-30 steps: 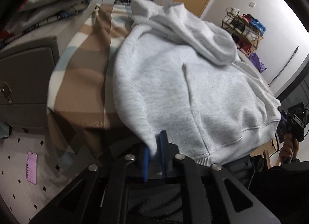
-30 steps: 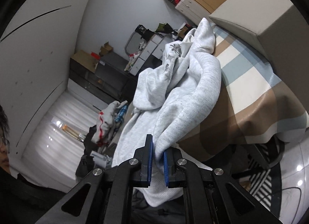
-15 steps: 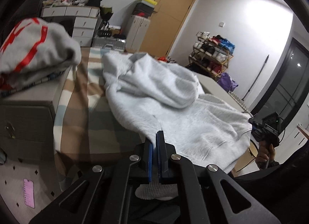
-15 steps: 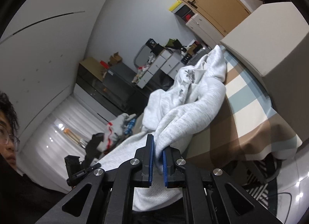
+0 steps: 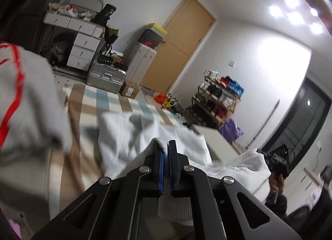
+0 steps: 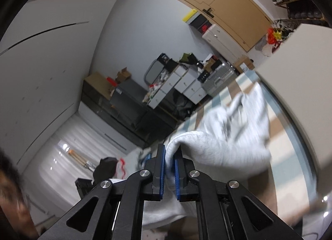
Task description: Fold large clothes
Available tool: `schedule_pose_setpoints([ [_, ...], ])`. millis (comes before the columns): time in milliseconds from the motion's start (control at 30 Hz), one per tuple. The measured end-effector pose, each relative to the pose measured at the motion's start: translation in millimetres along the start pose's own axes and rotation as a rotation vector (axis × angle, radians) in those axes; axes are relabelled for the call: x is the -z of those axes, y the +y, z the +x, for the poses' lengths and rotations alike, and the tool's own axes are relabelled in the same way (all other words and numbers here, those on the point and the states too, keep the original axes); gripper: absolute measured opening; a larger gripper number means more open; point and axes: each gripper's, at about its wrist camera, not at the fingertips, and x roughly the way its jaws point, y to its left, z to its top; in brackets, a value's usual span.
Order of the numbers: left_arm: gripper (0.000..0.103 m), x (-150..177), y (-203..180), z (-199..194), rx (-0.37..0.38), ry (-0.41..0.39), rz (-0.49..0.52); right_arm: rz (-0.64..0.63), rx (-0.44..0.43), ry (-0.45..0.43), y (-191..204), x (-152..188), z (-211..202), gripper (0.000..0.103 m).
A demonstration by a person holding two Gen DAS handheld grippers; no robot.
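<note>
**Hem comes up off the bed in both grippers**

Both grippers rise together, and the pale grey hoodie (image 5: pixel 132 136) comes with them. A second ago each wrist camera looked down across the garment spread flat on the striped bedcover (image 5: pixel 99 103); now both look out across the room, with the door at 12 o'clock in the left view and the drawers near the centre of the right view.

The left gripper (image 5: pixel 166 157) is clenched on one corner of the hem, and a fold of ribbed cloth is pinched between its blue pads. The right gripper (image 6: pixel 169 167) is clenched on the other corner, with a thicker bunch of fabric bulging out of the jaws toward 2 o'clock. From the left view the right gripper also shows at 4 o'clock, with the hem running across to it, sagging a little.

The far half of the hoodie, hood included, lies on the bedcover, blurred. Only the near edge is airborne.

This looks like the opening of a bottom-to-top fold: the hem is lifted and ready to be carried over the body toward the hood. Another grey garment with red stripes (image 5: pixel 25 99) sits close at 9 o'clock and may get brushed.
</note>
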Motion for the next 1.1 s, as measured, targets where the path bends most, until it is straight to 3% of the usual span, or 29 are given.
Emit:
schedule_pose_setpoints([
  [100, 0.0, -45.8, 19.3, 42.6, -0.028, 0.024, -0.053, 0.055, 0.04, 0.008, -14.0, -48.6, 49.9, 0.007],
  [200, 0.0, -77.5, 30.0, 99.9, -0.151, 0.059, -0.018, 0.128, 0.119, 0.007, -41.6, -90.7, 109.4, 0.007],
  [267, 0.0, -86.6, 38.2, 138.7, -0.221, 0.089, 0.008, 0.152, 0.245, -0.02, -66.6, -110.0, 147.9, 0.012],
  [333, 0.001, -84.6, 54.0, 176.1, -0.28, 0.135, 0.011, 0.193, 0.37, 0.012, -99.6, -119.3, 183.3, 0.016],
  [367, 0.001, -80.4, 62.7, 192.9, -0.32, 0.183, 0.002, 0.208, 0.452, 0.041, -114.0, -121.1, 195.9, 0.031],
  [433, 0.003, -69.1, 81.6, 217.2, -0.383, 0.291, -0.016, 0.23, 0.577, 0.064, -134.9, -119.2, 204.6, 0.046],
  [500, 0.004, -56.6, 88.9, 217.6, -0.383, 0.315, -0.004, 0.195, 0.58, 0.078, -138.2, -115.5, 197.7, 0.047],
  [600, 0.011, -49.0, 81.9, 197.2, -0.377, 0.297, 0.04, 0.101, 0.555, 0.071, -122.5, -107.7, 172.5, 0.066],
  [667, 0.024, -52.1, 77.9, 186.0, -0.387, 0.274, 0.034, 0.057, 0.519, 0.07, -107.9, -99.6, 157.9, 0.072],
  [733, 0.059, -60.2, 73.5, 173.5, -0.438, 0.212, 0.029, 0.027, 0.484, 0.086, -93.2, -92.2, 154.8, 0.072],
  [800, 0.062, -69.1, 67.0, 157.7, -0.412, 0.138, 0.03, -0.056, 0.443, 0.127, -65.8, -77.4, 163.6, 0.073],
  [867, 0.062, -71.9, 58.5, 145.6, -0.393, 0.115, 0.03, -0.172, 0.427, 0.172, -41.0, -64.3, 179.9, 0.074],
  [933, 0.062, -66.3, 46.3, 142.1, -0.356, 0.14, 0.071, -0.301, 0.436, 0.211, -21.1, -46.9, 196.2, 0.077],
  [1100, 0.062, -37.7, 4.1, 157.4, -0.288, 0.231, 0.279, -0.459, 0.538, 0.278, -12.8, -12.2, 225.4, 0.078],
])
